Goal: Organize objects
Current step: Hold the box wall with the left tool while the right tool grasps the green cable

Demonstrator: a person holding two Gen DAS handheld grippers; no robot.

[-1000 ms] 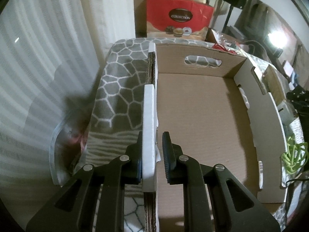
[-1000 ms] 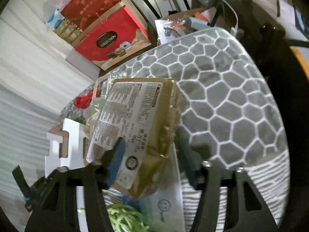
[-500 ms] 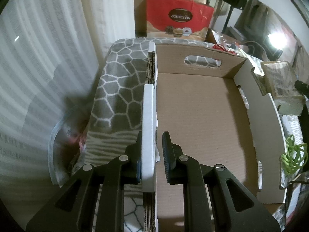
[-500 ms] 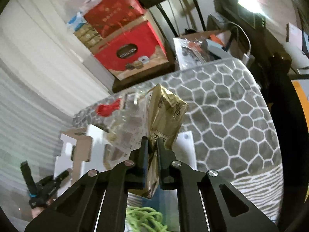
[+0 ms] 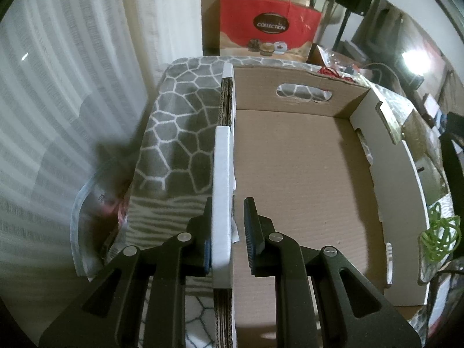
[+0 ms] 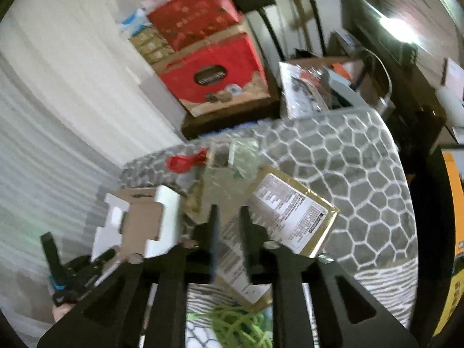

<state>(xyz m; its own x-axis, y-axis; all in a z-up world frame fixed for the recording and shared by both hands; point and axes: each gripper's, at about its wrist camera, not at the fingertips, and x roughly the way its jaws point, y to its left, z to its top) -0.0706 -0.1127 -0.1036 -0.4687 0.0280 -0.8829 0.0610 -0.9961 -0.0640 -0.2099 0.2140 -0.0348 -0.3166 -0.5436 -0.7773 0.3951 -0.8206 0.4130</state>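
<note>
An open cardboard box (image 5: 290, 162) with white outer walls stands on a grey honeycomb blanket (image 5: 179, 133). My left gripper (image 5: 229, 220) straddles the box's left wall (image 5: 223, 179); the left finger touches it, the right finger stands apart inside the box. My right gripper (image 6: 229, 226) is shut on a gold packet with a printed label (image 6: 287, 214), held above the blanket to the right of the box (image 6: 145, 226). The packet (image 5: 417, 130) shows just past the box's right wall in the left wrist view.
A green cord (image 5: 440, 235) (image 6: 237, 324) lies right of the box. A red item in clear plastic (image 6: 188, 162) lies behind it. Red gift boxes (image 5: 269, 29) stand beyond the bed. White curtains (image 5: 58, 87) hang at the left.
My right gripper has lifted the gold packet and swung it toward the box; the packet has turned flat, label up. My left gripper has not moved.
</note>
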